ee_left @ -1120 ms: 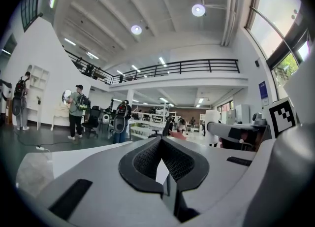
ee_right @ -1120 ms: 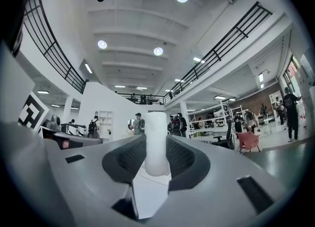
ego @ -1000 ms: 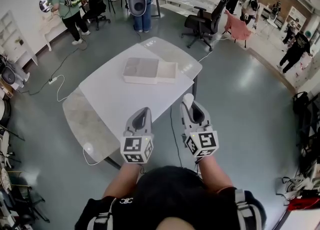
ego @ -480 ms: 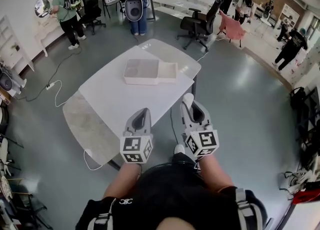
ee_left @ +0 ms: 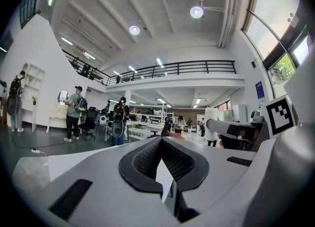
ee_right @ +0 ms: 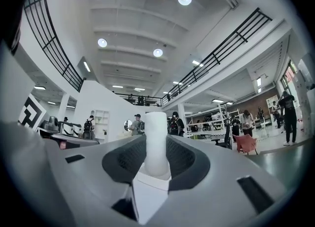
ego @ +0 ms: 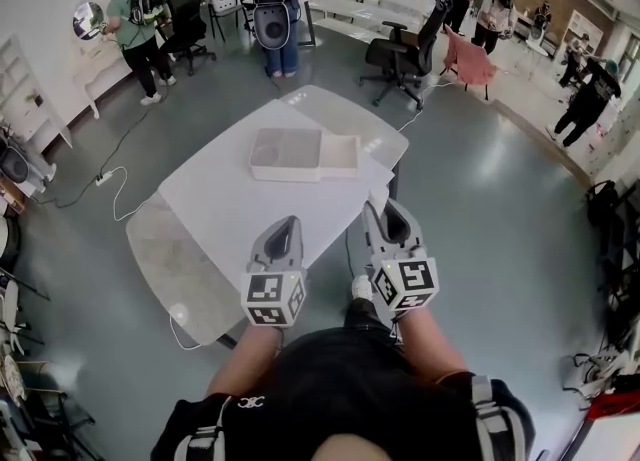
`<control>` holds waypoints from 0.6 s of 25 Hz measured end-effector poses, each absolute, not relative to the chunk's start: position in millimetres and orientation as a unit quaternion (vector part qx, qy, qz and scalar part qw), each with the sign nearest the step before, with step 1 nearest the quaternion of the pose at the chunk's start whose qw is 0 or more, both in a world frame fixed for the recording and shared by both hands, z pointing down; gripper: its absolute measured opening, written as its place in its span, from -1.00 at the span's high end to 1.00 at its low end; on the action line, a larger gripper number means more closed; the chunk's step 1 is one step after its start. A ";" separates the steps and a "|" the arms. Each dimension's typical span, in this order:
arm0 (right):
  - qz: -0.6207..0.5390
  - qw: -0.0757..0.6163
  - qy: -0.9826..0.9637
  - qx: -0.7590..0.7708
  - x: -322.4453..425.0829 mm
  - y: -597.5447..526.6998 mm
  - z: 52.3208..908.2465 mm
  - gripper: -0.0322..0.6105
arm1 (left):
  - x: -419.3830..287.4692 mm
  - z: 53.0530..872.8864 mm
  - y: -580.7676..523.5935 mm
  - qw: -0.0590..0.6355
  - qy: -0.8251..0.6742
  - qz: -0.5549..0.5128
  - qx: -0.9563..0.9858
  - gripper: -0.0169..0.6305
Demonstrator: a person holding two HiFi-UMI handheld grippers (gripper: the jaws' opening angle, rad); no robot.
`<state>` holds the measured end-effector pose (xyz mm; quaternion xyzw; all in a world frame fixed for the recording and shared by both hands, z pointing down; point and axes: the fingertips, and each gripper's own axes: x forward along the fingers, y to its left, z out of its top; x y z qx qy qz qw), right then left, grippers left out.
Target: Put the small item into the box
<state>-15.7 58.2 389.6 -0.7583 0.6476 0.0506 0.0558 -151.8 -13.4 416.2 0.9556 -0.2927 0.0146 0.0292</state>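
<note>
Right gripper [ego: 388, 217]: on the near side of the box, well short of it, by the table's near edge. Jaws are clamped on the small item, which holds them wide.
Small item [ee_right: 156, 140]: white cylinder, upright between the right pads, top end standing clear of them. Judgement: gripped low so the free end can lead into the box.
Left gripper [ego: 288, 224]: also on the near side of the box, just left of the right gripper. Jaws together, nothing between them. Judgement: idle, free to steady the box if needed.
Table [ego: 220, 199]: white top carrying the box. Nothing lies on it between the grippers and the box.
Box [ego: 300, 173]: flat and white, on the table's far half. Its right-hand part looks open, a shallow tray. Judgement: that is the target.
Task state: item carried, not yet over the box. A forward reach is needed.
Beyond the box: office chairs [ego: 405, 49] and standing people [ego: 135, 24], uninvolved.
</note>
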 end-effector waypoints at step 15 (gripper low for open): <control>0.036 0.051 0.665 -0.744 95.0 -50.9 397.6 0.52 | -34.5 425.8 -112.8 0.039 -0.303 0.033 0.952 0.93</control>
